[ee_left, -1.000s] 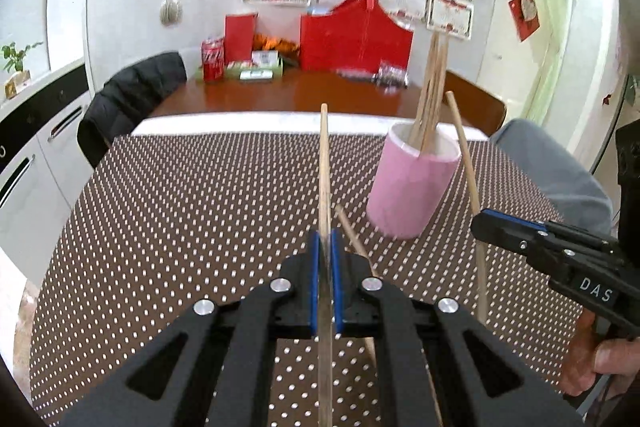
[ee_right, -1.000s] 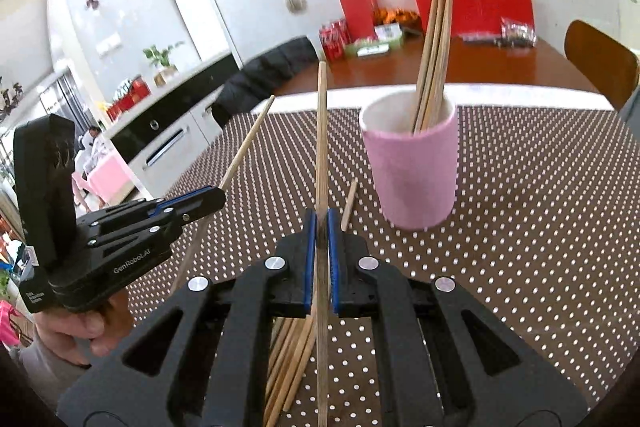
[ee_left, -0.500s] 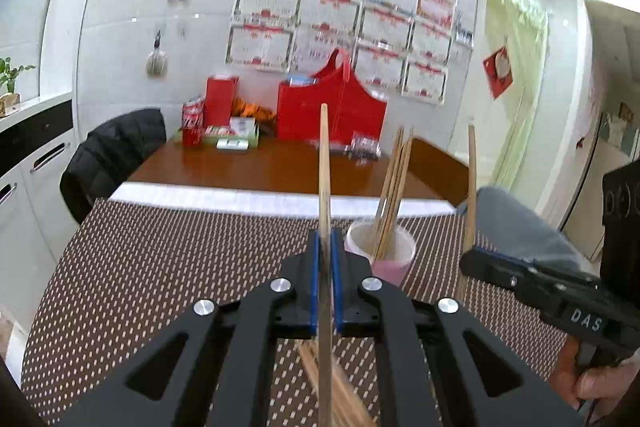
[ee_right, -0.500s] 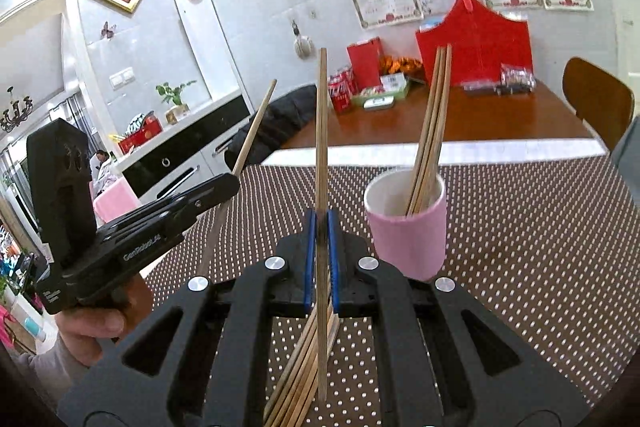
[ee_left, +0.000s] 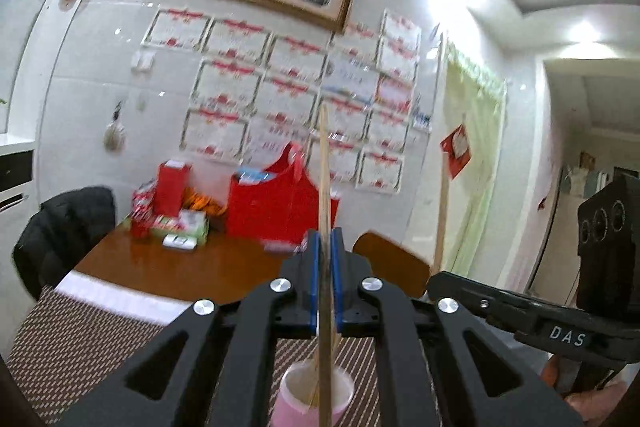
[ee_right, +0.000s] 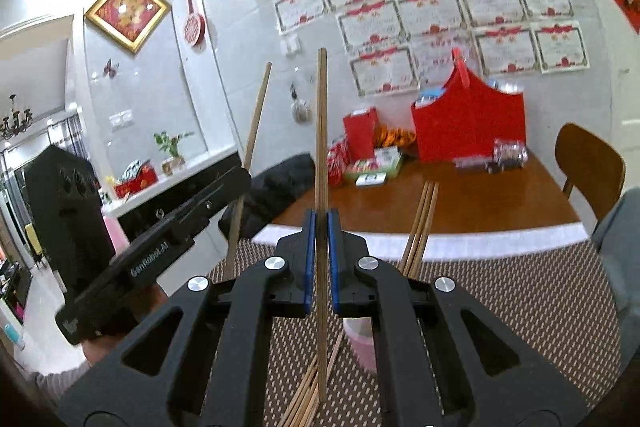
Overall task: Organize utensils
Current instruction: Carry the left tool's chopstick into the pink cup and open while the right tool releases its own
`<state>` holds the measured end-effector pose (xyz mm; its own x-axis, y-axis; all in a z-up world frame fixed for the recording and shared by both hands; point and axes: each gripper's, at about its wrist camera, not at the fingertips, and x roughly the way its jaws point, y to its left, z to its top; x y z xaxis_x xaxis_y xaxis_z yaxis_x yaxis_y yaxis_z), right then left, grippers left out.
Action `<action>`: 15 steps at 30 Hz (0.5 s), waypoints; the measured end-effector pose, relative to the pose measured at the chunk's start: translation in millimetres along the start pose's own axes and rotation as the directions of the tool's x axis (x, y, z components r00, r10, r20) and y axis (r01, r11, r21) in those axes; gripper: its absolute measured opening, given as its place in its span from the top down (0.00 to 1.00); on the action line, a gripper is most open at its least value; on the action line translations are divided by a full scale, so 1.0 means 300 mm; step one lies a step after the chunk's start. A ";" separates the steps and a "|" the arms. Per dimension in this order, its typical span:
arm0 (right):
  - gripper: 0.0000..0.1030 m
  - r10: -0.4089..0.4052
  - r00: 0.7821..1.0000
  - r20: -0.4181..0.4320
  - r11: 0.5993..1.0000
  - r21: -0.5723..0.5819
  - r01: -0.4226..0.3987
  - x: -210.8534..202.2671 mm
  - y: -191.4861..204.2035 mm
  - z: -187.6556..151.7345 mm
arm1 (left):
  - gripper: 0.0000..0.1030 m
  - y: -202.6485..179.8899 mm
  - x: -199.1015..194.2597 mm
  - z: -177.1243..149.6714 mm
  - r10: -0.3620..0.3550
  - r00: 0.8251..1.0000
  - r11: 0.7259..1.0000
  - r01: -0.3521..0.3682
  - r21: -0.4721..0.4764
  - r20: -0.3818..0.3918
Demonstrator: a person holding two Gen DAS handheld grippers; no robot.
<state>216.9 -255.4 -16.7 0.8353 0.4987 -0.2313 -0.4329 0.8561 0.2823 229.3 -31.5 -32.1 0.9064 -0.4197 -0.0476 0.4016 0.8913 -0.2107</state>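
My left claw [ee_left: 325,283] and right claw [ee_right: 319,263] each clamp one long pale wooden chopstick [ee_left: 323,163] upright above pink cup [ee_left: 316,393].

red bag [ee_right: 468,123] on brown table [ee_right: 480,203]

Each camera sits just behind its own tool and looks forward along the two fingers, so the black arms fill the lower half of each view. The left wrist view faces about level at the wall of certificates [ee_left: 304,107], the right tool [ee_left: 440,281] at its right edge. The right wrist view tilts slightly down over the table [ee_right: 520,291], the left tool [ee_right: 240,179] at its left; both share the red bag [ee_left: 276,203], the wall and the pink cup [ee_right: 360,343].
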 end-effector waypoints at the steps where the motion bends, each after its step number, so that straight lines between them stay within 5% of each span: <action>1: 0.94 -0.004 1.000 0.010 1.000 0.000 0.004 0.005 -0.008 0.019 | 0.94 -0.012 0.022 0.006 -0.005 1.000 1.000 0.005 0.007 0.023; 15: 0.94 -0.053 0.998 0.040 0.998 0.037 0.052 0.138 -0.161 0.101 | 0.94 0.026 0.300 -0.078 -0.036 0.999 0.998 0.037 -0.056 0.019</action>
<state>282.6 -280.1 -11.6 0.8699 0.4468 -0.2088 -0.3764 0.8751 0.3042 311.0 -66.3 -60.9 0.8936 -0.4484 -0.0210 0.4272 0.8638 -0.2671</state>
